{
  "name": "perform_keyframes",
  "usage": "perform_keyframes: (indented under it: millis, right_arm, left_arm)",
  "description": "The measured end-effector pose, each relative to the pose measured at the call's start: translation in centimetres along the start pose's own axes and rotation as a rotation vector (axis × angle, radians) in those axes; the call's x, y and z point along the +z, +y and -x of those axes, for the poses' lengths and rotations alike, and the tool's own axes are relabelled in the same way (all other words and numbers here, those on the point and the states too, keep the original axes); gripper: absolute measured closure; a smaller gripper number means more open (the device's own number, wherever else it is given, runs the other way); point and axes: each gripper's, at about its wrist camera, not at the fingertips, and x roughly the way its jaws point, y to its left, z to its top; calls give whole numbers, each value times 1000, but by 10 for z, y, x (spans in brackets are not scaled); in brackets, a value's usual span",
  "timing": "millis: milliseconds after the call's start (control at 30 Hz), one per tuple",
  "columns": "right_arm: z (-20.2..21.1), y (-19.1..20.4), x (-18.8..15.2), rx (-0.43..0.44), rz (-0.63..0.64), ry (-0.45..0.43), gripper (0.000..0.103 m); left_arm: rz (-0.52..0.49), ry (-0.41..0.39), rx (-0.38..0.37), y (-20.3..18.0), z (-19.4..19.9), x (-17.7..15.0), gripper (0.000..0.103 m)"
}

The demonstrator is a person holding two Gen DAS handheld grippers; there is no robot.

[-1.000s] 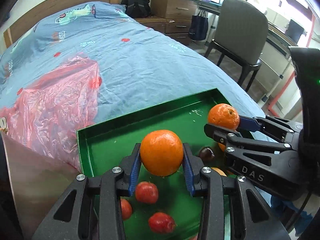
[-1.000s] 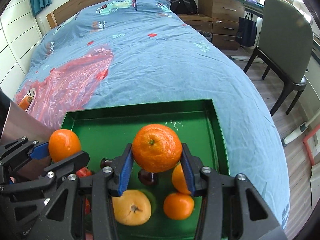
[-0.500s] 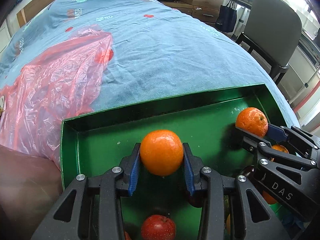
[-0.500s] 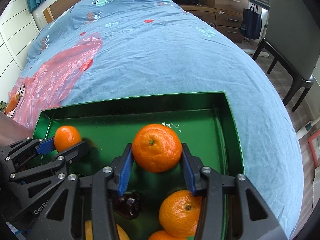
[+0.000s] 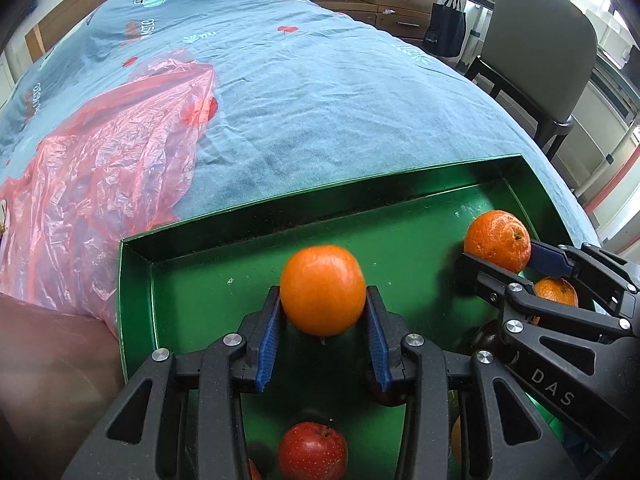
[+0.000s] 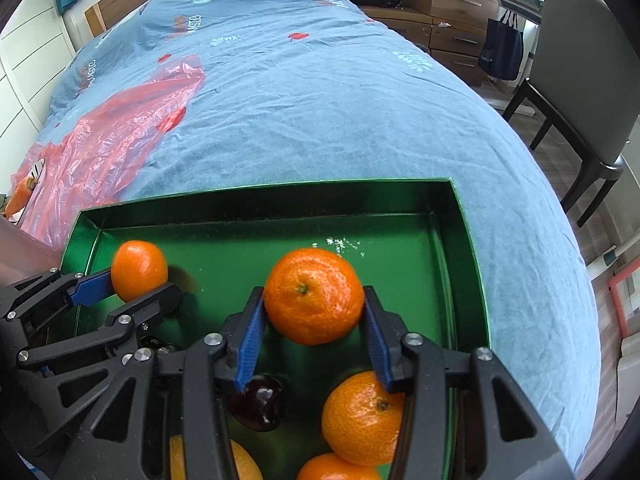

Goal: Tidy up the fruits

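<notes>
Each claw grips an orange low over the green tray [image 5: 136, 280] on the bed, the left claw [image 5: 323, 344] holding its orange [image 5: 322, 290], the right claw [image 6: 313, 332] its own orange [image 6: 313, 295]; next comes letting both go gently so neither rolls.

Both grippers are coming down into the green tray [image 5: 136, 280]: the left gripper [image 5: 322, 338] carrying its smooth orange [image 5: 322, 290], the right gripper [image 6: 313, 330] its mandarin [image 6: 313, 296].

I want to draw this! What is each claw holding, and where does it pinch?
Each holds an orange by its two sides. The left claw pinches the smooth orange; the right claw pinches the bumpy orange, stem up, over the green tray.
</notes>
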Motion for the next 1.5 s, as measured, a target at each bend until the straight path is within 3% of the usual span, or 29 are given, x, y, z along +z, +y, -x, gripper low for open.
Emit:
perform_keyframes:
  millis: [400,533,867,1100,1233,1500]
  right_arm:
    - [31,0,-3,-28,-18,-63,51]
    - [47,-1,-5,-45,-35,-91,43]
    - [92,-4,-28,-110,-86,-128,40]
    - [120,-1,-53,-162,-136,-139,25]
    - [131,7,-72,-179,-155,-135,22]
    - [148,55,-112,-179,-123,-123,7]
  left_arm:
    - [-21,-70,-20,-3,31,-2,55]
    - [-32,-92,-28,-6,43,-5,54]
    - [-69,-113,-99,-15,79,-27,53]
    - [-117,-129,-158,-22,113,-58,48]
    - [-162,-139,-193,-21,134,-82,47]
    - [-250,-163,-234,5,181,-144,47]
